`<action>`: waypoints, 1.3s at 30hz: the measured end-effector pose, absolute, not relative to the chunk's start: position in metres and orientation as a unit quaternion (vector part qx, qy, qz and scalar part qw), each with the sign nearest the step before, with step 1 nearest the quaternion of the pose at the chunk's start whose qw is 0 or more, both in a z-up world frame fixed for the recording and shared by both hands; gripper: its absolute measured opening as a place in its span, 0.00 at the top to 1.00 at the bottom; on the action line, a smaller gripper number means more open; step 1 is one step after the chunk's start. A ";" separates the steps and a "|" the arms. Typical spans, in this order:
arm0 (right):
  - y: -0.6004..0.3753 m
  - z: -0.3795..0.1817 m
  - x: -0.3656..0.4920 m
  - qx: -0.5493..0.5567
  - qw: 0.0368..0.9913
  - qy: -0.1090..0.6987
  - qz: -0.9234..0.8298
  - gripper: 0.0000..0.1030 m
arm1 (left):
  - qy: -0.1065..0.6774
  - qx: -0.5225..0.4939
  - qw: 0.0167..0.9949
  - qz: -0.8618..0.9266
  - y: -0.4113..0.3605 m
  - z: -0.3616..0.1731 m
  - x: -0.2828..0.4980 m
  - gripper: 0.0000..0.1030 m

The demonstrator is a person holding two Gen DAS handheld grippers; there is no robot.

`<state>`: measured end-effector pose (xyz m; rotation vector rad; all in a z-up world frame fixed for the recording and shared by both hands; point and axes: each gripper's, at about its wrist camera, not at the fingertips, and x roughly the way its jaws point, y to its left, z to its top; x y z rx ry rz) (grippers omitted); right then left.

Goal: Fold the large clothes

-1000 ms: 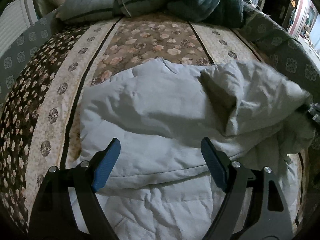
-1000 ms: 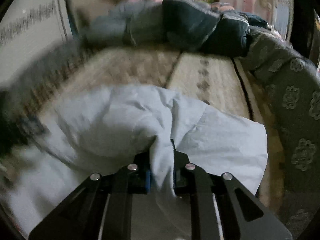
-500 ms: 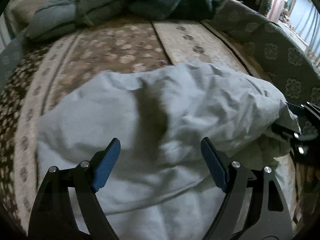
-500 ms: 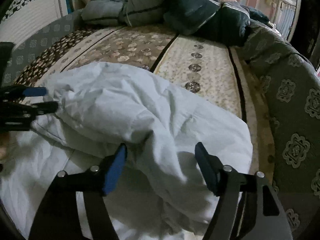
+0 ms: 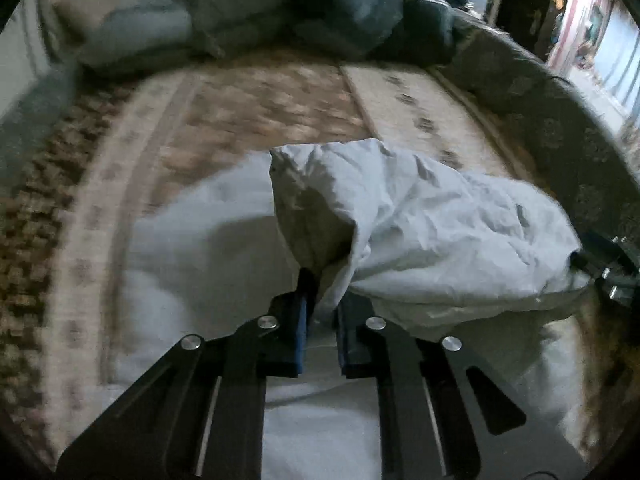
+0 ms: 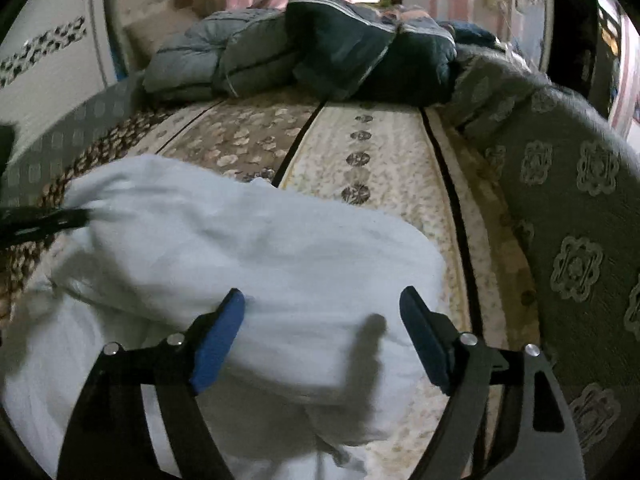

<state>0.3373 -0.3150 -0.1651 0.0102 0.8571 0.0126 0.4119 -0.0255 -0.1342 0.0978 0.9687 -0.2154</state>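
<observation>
A bed (image 6: pixel 384 168) with a striped floral cover carried everything. A pale blue garment (image 6: pixel 248 248) lay at its six o'clock end. Grey and dark padded bedding (image 6: pixel 304 52) was heaped at twelve o'clock.

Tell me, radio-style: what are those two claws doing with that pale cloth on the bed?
Left gripper just closed, pinching a fold of the pale garment. Right gripper just opened, nothing held, over the garment. Nothing in the way.

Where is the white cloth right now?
The white cloth lies on the flowery bedspread, in front of the dark pillows. The left gripper pinches a fold.
</observation>
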 end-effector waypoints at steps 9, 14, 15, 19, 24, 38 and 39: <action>-0.280 -0.191 0.353 0.006 0.898 0.441 -0.003 0.22 | 0.530 0.015 0.847 -0.028 0.104 -0.194 0.392 0.90; -0.284 -0.186 0.348 0.008 0.897 0.441 -0.014 0.22 | 0.525 -0.012 0.850 -0.038 0.120 -0.190 0.373 0.82; -0.288 -0.182 0.345 0.015 0.900 0.436 -0.015 0.22 | 0.514 -0.012 0.857 -0.036 0.123 -0.181 0.367 0.76; -0.300 -0.179 0.346 0.018 0.902 0.431 -0.036 0.22 | 0.479 -0.025 0.876 -0.041 0.128 -0.152 0.359 0.34; -0.286 -0.176 0.362 0.036 0.907 0.416 -0.046 0.22 | 0.487 -0.014 0.871 -0.063 0.078 -0.149 0.393 0.36; -0.240 -0.243 0.428 0.053 0.869 0.492 -0.014 0.76 | 0.576 0.004 0.816 -0.051 0.030 -0.221 0.453 0.80; -0.240 -0.245 0.430 0.051 0.867 0.495 -0.015 0.77 | 0.578 0.004 0.815 -0.052 0.029 -0.224 0.456 0.80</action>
